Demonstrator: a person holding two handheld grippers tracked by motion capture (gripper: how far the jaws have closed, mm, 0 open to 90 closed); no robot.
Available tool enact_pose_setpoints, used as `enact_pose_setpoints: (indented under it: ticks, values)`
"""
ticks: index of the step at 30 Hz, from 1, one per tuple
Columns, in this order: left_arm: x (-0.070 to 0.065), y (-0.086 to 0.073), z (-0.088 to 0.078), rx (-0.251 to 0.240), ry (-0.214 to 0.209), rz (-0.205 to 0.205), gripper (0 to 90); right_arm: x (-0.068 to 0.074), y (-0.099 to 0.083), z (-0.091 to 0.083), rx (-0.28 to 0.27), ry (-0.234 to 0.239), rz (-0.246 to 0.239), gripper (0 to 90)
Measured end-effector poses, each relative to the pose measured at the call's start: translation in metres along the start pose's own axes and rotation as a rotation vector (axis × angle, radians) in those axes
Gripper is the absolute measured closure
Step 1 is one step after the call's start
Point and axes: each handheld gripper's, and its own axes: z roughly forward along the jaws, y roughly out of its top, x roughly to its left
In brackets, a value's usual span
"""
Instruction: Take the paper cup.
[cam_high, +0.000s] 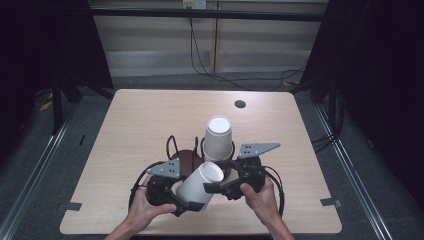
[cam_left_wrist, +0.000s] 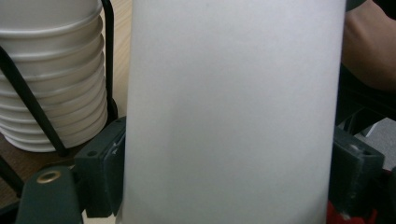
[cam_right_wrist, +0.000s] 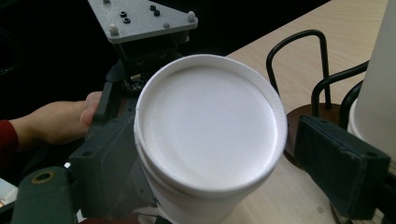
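Note:
A single white paper cup (cam_high: 200, 182) lies tilted above the table's front, its closed base pointing up and right. My left gripper (cam_high: 187, 198) is shut on its wall; in the left gripper view the cup (cam_left_wrist: 233, 112) sits pressed between both pads. My right gripper (cam_high: 217, 182) stands open around the base end. In the right gripper view the round base (cam_right_wrist: 210, 126) faces the camera; the right jaw stands apart from it with a clear gap. Behind, a stack of white cups (cam_high: 218, 137) stands upside down in a black wire holder (cam_high: 172, 145).
The holder has a round brown base (cam_high: 189, 159) near the middle of the wooden table (cam_high: 150, 115). A dark round hole (cam_high: 240, 104) sits toward the table's far edge. Cables trail from both grippers. The stack (cam_left_wrist: 51, 93) is close to the held cup's left.

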Motion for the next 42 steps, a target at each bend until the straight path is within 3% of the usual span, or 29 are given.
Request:
enact_pose_setpoints:
  ticks: [14, 15, 18, 19, 27, 31, 42]
  values:
    - [0.001, 0.003, -0.014, 0.063, 0.039, 0.017, 17.1, -0.003, -0.002, -0.005, 0.026, 0.003, -0.023, 14.2]
    - [0.001, 0.003, -0.014, 0.081, 0.071, 0.023, 17.1, -0.003, -0.002, -0.005, 0.031, -0.003, -0.029, 14.4]
    - [0.002, 0.002, -0.013, 0.097, 0.082, 0.009, 17.1, -0.002, -0.003, -0.004, 0.060, -0.035, -0.048, 14.4]
    - [0.003, 0.001, -0.012, 0.113, 0.093, 0.010, 17.1, -0.004, -0.005, -0.002, 0.072, -0.017, -0.044, 14.4]
    - [0.004, 0.002, -0.017, 0.188, 0.117, 0.018, 17.4, -0.005, -0.006, 0.001, 0.150, -0.003, -0.060, 14.2]
    - [0.004, 0.003, -0.018, 0.233, 0.118, 0.044, 17.5, -0.005, -0.007, 0.002, 0.181, -0.006, -0.062, 14.3]
    - [0.003, 0.005, -0.021, 0.287, 0.137, 0.072, 17.7, -0.003, -0.007, 0.006, 0.261, 0.007, -0.073, 14.3]
